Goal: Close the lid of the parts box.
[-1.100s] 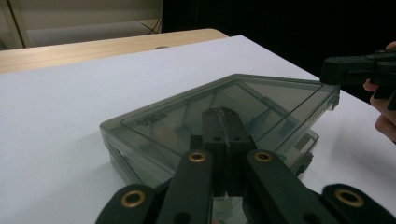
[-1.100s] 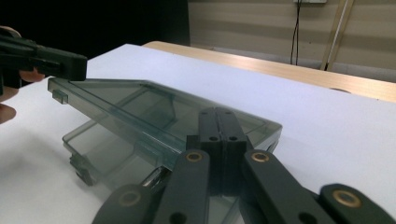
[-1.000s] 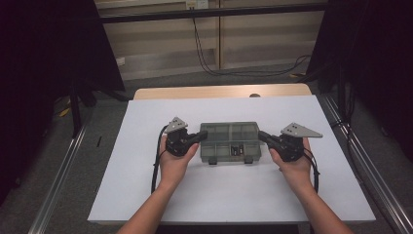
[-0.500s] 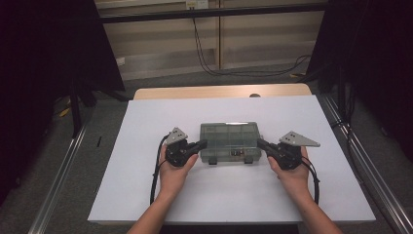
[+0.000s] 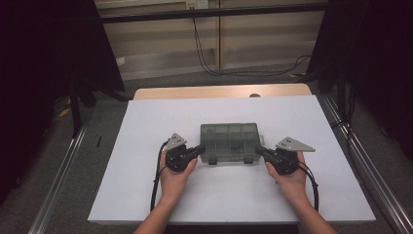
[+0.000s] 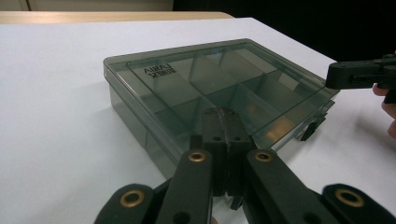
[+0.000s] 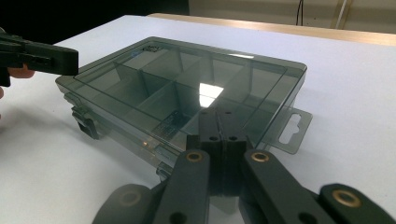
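From the high view, my left tongs (image 5: 200,149) and right tongs (image 5: 258,150) flank the smoky compartment box (image 5: 230,142) mid-bench, probably bracing it; left gripper view: jaws closed, empty, tips over its near corner; right gripper view: closed too, over the lid
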{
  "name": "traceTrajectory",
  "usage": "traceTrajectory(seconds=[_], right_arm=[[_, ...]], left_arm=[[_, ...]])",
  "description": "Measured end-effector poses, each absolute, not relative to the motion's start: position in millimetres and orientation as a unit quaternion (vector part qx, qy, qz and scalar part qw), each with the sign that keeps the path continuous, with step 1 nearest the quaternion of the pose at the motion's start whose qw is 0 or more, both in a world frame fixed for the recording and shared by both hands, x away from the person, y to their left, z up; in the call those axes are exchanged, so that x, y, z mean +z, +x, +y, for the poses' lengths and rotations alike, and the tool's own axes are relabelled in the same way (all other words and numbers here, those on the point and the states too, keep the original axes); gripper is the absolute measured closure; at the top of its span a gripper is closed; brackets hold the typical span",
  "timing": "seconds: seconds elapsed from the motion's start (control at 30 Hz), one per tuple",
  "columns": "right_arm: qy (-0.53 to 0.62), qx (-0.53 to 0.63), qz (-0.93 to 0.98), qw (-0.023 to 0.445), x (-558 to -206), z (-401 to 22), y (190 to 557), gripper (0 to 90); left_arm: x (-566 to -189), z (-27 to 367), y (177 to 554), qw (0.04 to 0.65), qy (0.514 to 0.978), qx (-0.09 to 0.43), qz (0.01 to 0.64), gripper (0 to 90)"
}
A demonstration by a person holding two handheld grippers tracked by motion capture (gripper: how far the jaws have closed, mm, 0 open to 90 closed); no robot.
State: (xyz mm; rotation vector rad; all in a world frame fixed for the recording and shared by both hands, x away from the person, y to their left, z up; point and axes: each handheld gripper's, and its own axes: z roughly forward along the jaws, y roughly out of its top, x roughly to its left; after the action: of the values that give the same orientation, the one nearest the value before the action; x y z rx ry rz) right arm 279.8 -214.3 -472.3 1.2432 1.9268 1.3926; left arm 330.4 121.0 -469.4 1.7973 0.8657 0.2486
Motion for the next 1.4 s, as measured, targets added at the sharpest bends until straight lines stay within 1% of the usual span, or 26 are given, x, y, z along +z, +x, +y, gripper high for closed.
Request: traceTrajectory(seconds=[0.1, 0.13, 0.43, 0.53, 0.6, 0.63, 0.73, 0.77, 0.83, 0.87, 0.93, 1.2, 1.4], right_arm=[[0.452, 0.503, 0.701, 0.227, -473.9, -213.9, 279.8, 90.0], [0.448, 0.499, 0.705, 0.230, -474.9, -214.1, 279.7, 90.0], [0.447, 0.501, 0.702, 0.237, -474.7, -215.4, 279.1, 90.0], [0.438, 0.517, 0.695, 0.240, -469.0, -219.2, 275.9, 76.8], [0.435, 0.524, 0.691, 0.242, -465.2, -223.1, 273.8, 63.4], [0.435, 0.527, 0.690, 0.241, -463.9, -224.9, 272.9, 55.2], [0.447, 0.525, 0.680, 0.249, -461.4, -228.6, 269.5, 22.1], [0.449, 0.521, 0.681, 0.251, -460.8, -230.7, 268.6, 14.7], [0.449, 0.520, 0.681, 0.253, -460.3, -235.6, 266.7, 4.9], [0.448, 0.519, 0.683, 0.252, -459.7, -238.1, 265.4, 2.6], [0.443, 0.523, 0.684, 0.249, -458.6, -243.7, 263.5, 0.0], [0.451, 0.516, 0.675, 0.272, -457.0, -261.6, 255.2, 0.0], [0.456, 0.515, 0.670, 0.281, -456.2, -275.9, 248.5, 0.0]], left_arm=[[-471.4, 120.3, 330.5, 0.539, 0.753, 0.098, 0.364, 90.0], [-471.6, 119.7, 329.8, 0.533, 0.753, 0.106, 0.370, 90.0], [-474.0, 119.3, 328.8, 0.536, 0.750, 0.106, 0.373, 90.0], [-474.3, 119.7, 329.3, 0.538, 0.750, 0.102, 0.371, 90.0], [-474.7, 119.9, 329.8, 0.543, 0.747, 0.096, 0.371, 90.0], [-474.6, 119.6, 329.5, 0.541, 0.747, 0.099, 0.374, 90.0], [-474.5, 119.6, 329.3, 0.539, 0.749, 0.101, 0.373, 90.0], [-474.4, 119.6, 329.3, 0.539, 0.749, 0.101, 0.372, 90.0], [-474.2, 119.5, 329.2, 0.538, 0.749, 0.101, 0.373, 90.0], [-474.1, 119.5, 329.2, 0.538, 0.750, 0.100, 0.373, 90.0], [-474.0, 119.5, 329.2, 0.537, 0.751, 0.101, 0.372, 90.0], [-473.9, 119.4, 329.5, 0.537, 0.751, 0.098, 0.371, 90.0], [-473.1, 116.7, 330.1, 0.534, 0.755, 0.097, 0.369, 90.0]])
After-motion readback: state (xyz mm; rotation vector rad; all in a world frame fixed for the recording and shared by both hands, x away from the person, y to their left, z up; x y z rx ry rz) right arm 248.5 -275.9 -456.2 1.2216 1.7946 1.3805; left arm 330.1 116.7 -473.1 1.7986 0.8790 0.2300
